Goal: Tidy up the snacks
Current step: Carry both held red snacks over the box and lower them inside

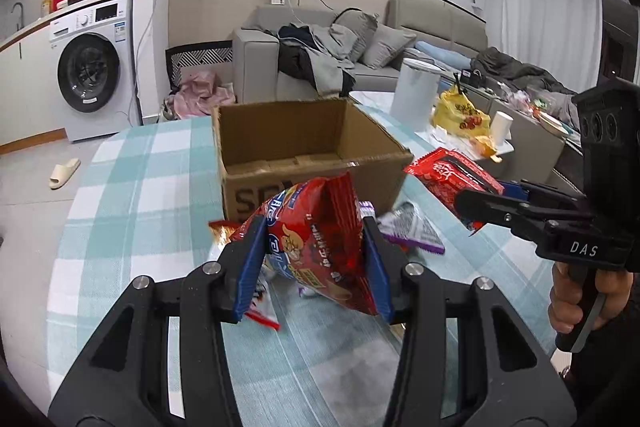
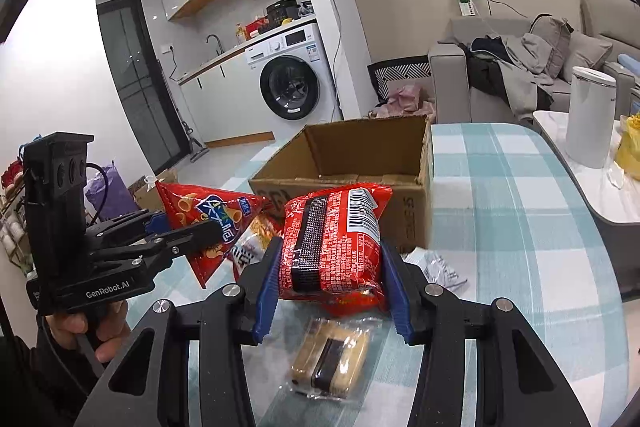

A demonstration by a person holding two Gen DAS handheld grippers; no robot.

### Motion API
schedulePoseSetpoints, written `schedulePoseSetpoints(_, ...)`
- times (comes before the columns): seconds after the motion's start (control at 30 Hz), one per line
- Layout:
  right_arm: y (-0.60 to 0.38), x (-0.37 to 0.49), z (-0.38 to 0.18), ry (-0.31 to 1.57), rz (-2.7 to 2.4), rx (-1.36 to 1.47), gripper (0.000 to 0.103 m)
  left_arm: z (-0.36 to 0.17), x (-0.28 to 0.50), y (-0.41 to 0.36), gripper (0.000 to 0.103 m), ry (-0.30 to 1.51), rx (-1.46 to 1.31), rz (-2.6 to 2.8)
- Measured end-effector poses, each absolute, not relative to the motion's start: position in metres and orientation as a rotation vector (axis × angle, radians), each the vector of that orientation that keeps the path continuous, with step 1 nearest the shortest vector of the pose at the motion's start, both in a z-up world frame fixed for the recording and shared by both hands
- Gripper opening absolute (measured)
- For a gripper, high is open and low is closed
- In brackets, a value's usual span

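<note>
- The left claw (image 1: 316, 259) is clenched on a red chip bag (image 1: 316, 247); its blue pads press the bag's two sides, and the bag stands up between them, clear of the counter (image 1: 140, 187).
- The right claw (image 2: 328, 271) is clenched on a red noodle-style packet (image 2: 336, 247), barcode side up, which it also holds off the counter.
- The open cardboard box (image 1: 304, 147) sits just ahead of both claws and looks empty inside. I judge the step in hand to be carrying both packs over its near wall.
- To do it well, each pack's lower edge should clear the rim before the claw tips down. The two claws sit close together, so one should go in first and release low inside the box.
- The grip should stay light but steady: both packs are slick, crinkly foil film puffed with air, and they could slip out or crush.
- The chip bag is pillow-shaped with crimped seams. The right-hand packet is flatter and blockier, with a dark band across it.
- Below the right claw, a clear-wrapped biscuit sandwich (image 2: 332, 359) lies flat on the counter, tan with a dark filling.
- Right of the left claw lies a purple and silver wrapper (image 1: 412, 231); more red and white wrappers sit under the chip bag.
- The counter wears a soft, woven teal and white check cloth.
</note>
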State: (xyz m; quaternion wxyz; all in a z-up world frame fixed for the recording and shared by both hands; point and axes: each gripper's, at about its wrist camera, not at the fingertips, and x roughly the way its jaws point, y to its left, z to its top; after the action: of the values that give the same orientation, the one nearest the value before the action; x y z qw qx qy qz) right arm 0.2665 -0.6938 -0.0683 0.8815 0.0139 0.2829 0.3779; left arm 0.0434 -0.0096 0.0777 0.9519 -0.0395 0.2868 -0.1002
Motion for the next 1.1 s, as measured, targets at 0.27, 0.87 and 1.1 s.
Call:
schedulePoseSetpoints(0.27, -0.683, 0.287, -0.058, 0.576, 0.776, 0.034, 0.047, 0.093, 0.075, 0.003, 0.044, 0.563, -0.105, -0.158)
schedulePoseSetpoints(0.87, -0.669, 0.345, -0.060, 0.601, 0.745, 0.082, 0.047, 0.080, 0.153, 0.017, 0.044, 0.584, -0.120, -0.106)
schedulePoseSetpoints(1.1, -0.658, 0.370, -0.069, 0.629, 0.742, 0.092, 0.047, 0.069, 0.181, 0.017, 0.044, 0.591, -0.111, -0.092)
